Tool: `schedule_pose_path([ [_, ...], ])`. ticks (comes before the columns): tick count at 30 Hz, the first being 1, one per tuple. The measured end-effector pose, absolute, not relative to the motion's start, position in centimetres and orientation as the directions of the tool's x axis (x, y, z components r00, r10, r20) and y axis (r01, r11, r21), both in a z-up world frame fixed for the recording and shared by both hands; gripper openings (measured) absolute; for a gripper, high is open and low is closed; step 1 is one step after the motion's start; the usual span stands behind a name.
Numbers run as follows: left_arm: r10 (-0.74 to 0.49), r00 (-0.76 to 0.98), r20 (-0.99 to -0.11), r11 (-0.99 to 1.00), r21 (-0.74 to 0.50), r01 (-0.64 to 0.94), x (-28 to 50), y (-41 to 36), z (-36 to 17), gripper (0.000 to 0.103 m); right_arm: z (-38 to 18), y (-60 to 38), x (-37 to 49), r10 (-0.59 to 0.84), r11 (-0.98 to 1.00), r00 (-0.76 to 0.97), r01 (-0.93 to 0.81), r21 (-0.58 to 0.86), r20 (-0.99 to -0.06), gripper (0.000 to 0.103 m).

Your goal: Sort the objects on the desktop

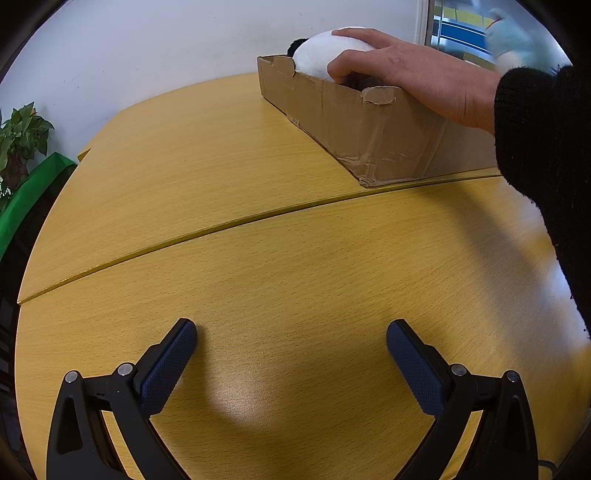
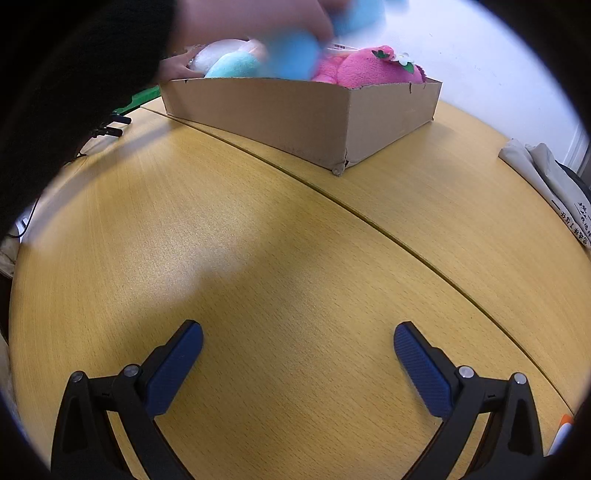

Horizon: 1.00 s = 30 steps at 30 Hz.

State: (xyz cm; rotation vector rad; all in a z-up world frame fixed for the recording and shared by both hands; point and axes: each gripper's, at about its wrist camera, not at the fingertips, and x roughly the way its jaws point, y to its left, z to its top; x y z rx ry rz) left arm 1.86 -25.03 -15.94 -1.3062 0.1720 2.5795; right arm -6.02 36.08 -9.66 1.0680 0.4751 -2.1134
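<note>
The tabletop (image 1: 258, 177) was light, yellowish wood grain, and a curved seam (image 1: 236, 223) ran across it where two sections met. Soft glare sat on the surface near the front edge. Behind it stood a plain white wall (image 1: 155, 48). Off to the left a leafy potted plant (image 1: 22, 136) rose above something bright green (image 1: 33, 192). At the far right, a window (image 1: 458, 29) showed blue and yellow outside. Grey printed fabric (image 2: 554, 184) lay at the table's right edge.

A motion-blurred blue plush (image 2: 291, 55) and the hand (image 2: 258, 18) holding it hide part of the box's (image 2: 280, 110) contents.
</note>
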Motion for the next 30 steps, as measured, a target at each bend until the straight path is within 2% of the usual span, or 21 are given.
schedule_pose_path([
  [19, 0.164, -0.57, -0.805, -0.962, -0.004, -0.271, 4.1, -24.8, -16.1, 0.103, -9.5, 36.2, -6.5, -0.431, -0.679, -0.404, 0.734, -0.005, -0.807, 0.103],
  [30, 0.167, -0.568, -0.806, -0.962, -0.007, -0.273, 2.0, -25.4, -15.9, 0.103, -9.5, 36.1, -6.8, -0.431, -0.678, -0.403, 0.735, -0.004, -0.807, 0.103],
])
